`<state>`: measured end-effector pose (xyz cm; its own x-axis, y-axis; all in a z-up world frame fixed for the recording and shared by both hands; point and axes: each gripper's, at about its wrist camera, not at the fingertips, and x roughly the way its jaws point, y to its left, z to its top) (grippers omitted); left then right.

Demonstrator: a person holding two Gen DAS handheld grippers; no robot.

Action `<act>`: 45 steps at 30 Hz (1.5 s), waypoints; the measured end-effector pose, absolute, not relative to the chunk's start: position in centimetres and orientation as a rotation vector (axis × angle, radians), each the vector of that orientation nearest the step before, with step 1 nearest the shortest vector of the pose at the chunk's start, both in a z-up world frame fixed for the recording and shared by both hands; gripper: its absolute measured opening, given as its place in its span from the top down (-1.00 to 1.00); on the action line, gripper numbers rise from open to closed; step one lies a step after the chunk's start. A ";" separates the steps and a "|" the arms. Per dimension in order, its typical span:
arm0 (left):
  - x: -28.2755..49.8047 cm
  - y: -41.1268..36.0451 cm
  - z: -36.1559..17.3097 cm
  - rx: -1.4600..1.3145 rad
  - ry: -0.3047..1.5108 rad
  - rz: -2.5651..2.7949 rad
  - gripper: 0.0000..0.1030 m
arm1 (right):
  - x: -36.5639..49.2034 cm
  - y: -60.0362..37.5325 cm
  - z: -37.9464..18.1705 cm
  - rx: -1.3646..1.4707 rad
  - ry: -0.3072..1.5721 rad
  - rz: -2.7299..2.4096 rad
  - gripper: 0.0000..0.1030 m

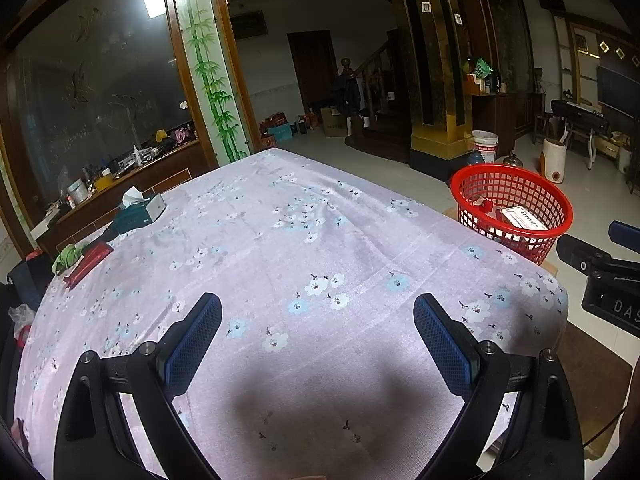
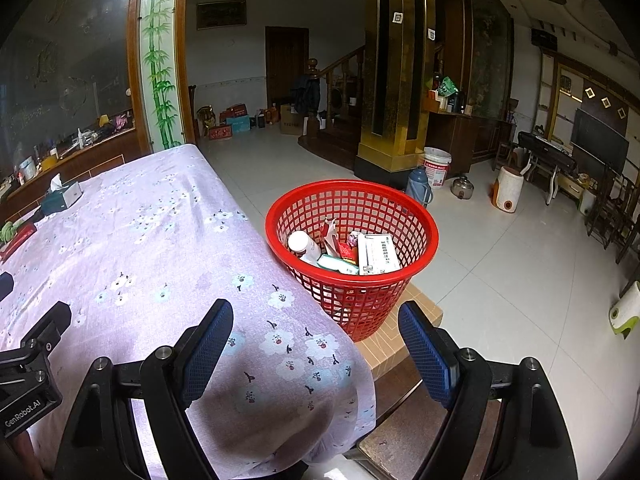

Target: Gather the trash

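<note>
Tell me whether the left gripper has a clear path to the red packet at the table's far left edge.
Probably yes. The left gripper is open and empty, and only bare flowered tablecloth lies between it and the red packet. A green cloth lies right against the packet's far side.

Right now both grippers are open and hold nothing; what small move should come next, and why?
Probably the left gripper should reach toward the red packet near the table's far left edge, beside the green cloth. The red basket already holds trash, the right gripper is empty too, and that packet seems the likeliest trash left. Whether it is trash, I cannot tell.
</note>
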<state>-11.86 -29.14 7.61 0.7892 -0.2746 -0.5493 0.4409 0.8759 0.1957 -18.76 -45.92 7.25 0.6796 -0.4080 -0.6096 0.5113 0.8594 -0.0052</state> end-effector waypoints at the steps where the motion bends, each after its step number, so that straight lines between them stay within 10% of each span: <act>1: -11.9 -29.1 7.6 0.324 0.537 -0.392 -0.86 | -18.7 -45.9 7.2 0.171 0.641 -0.519 -0.70; 25: -10.3 -26.2 7.5 0.238 0.612 -0.380 -0.86 | -17.0 -44.5 6.9 0.152 0.676 -0.479 -0.71; 45: -1.6 -3.0 1.7 0.059 0.979 0.057 -0.86 | -0.4 -23.2 1.5 0.004 0.977 0.023 -0.75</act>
